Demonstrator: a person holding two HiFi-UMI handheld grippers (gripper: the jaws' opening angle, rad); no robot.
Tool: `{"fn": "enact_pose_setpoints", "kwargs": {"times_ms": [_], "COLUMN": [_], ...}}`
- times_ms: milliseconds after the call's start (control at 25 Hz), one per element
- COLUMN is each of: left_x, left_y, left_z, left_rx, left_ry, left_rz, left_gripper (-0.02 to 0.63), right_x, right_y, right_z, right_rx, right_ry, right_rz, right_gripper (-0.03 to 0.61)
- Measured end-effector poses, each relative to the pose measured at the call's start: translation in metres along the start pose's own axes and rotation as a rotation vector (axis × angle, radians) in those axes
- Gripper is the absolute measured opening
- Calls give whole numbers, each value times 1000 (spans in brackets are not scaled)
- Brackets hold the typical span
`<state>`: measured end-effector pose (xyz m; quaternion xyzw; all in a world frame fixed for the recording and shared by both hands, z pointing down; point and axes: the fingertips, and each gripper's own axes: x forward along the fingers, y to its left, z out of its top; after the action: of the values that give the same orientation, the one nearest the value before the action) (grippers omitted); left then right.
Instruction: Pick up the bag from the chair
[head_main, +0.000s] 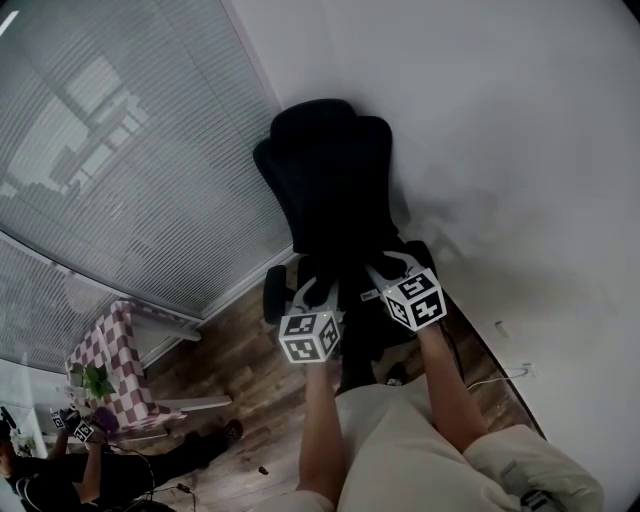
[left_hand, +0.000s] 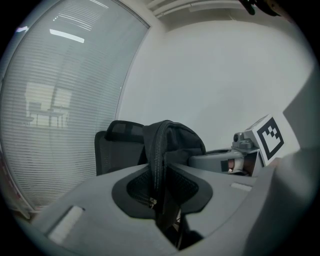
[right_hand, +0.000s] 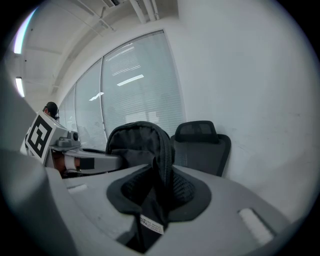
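Note:
A black bag (left_hand: 175, 142) with a zip along its edge hangs between both grippers, in front of a black mesh office chair (head_main: 335, 175). My left gripper (left_hand: 161, 192) is shut on the bag's zipped edge. My right gripper (right_hand: 161, 194) is shut on the opposite edge of the bag (right_hand: 134, 142), where a white label hangs below the jaws. In the head view the left gripper (head_main: 316, 296) and right gripper (head_main: 386, 268) are side by side just before the chair, with the dark bag (head_main: 362, 325) hard to tell from the chair behind it.
A white wall (head_main: 500, 120) runs behind and to the right of the chair. Window blinds (head_main: 120, 150) fill the left. A checkered table (head_main: 110, 365) with a plant stands at lower left on the wooden floor (head_main: 250, 400). A second person's arms (head_main: 60, 470) are at the bottom left corner.

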<state>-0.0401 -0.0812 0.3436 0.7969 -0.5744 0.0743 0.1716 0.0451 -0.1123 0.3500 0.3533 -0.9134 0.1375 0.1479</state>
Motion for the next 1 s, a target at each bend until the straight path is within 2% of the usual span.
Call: {"fn": "enact_pose_setpoints", "kwargs": {"times_ms": [640, 1000], "left_x": [-1, -1], "left_y": [0, 0], "left_z": [6, -2], "left_rx": [33, 25], "left_ry": [-13, -11], "left_rz": [15, 15], "left_gripper": [72, 72], "right_x": [1, 0], "right_y": [-1, -1], "right_z": [2, -6], "right_rx": [-5, -2], "right_ry": [-19, -9], "right_rz": [3, -10], "right_gripper": [94, 92]}}
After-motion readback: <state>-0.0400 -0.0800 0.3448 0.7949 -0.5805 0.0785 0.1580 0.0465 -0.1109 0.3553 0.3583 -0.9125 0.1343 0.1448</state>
